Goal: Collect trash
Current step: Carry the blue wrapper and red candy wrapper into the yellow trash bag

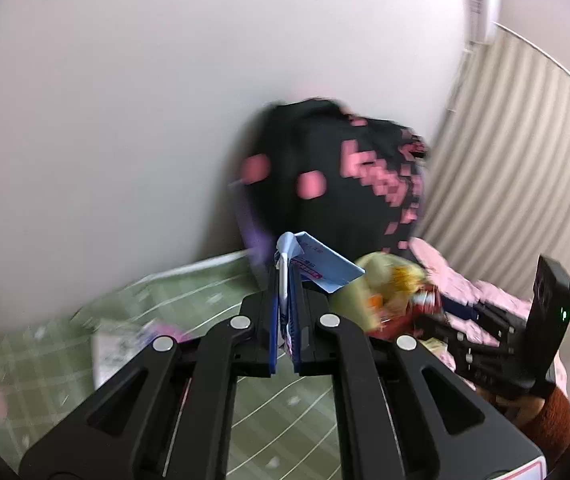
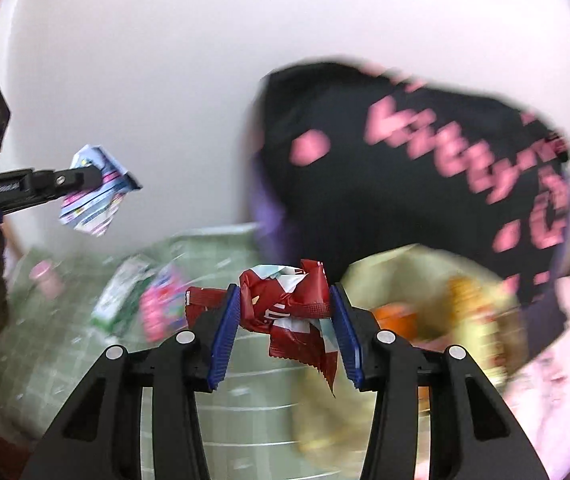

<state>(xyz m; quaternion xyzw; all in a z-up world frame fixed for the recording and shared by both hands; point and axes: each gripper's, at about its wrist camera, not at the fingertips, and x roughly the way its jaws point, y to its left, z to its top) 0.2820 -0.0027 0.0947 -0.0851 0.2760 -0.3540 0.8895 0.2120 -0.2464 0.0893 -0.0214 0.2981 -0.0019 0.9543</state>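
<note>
Left gripper (image 1: 285, 280) has its blue pads (image 1: 273, 320) pressed together on a light-blue paper wrapper (image 1: 321, 262), thin edge pinched between them, the rest sticking out forward and to the right; the right wrist view shows the same wrapper (image 2: 97, 196) off the bedding with the white wall (image 2: 145, 60) behind it. Right gripper (image 2: 285, 316) is clamped on a crumpled red snack wrapper (image 2: 293, 304): jaws stand fairly wide because the wad is bulky, both pads touching it, a torn strip hanging below. Just beyond and right of it is a pale yellow-green bag (image 2: 425, 280) with orange and yellow stuff inside, too blurred to identify. More litter lies on the green checked bed cover (image 1: 285, 412): a green-and-white carton (image 2: 121, 296), a pink packet (image 2: 161, 308), a small pink bottle-like item (image 2: 47, 276). A black bag with pink lettering (image 2: 405, 184) leans on the wall behind the pile, with pink fabric (image 2: 565, 360) to its right. Heavy motion blur in both views. In the left wrist view the right gripper's body (image 1: 525, 328) shows at the right edge, with a brown fuzzy sleeve (image 1: 553, 416) below it.
</note>
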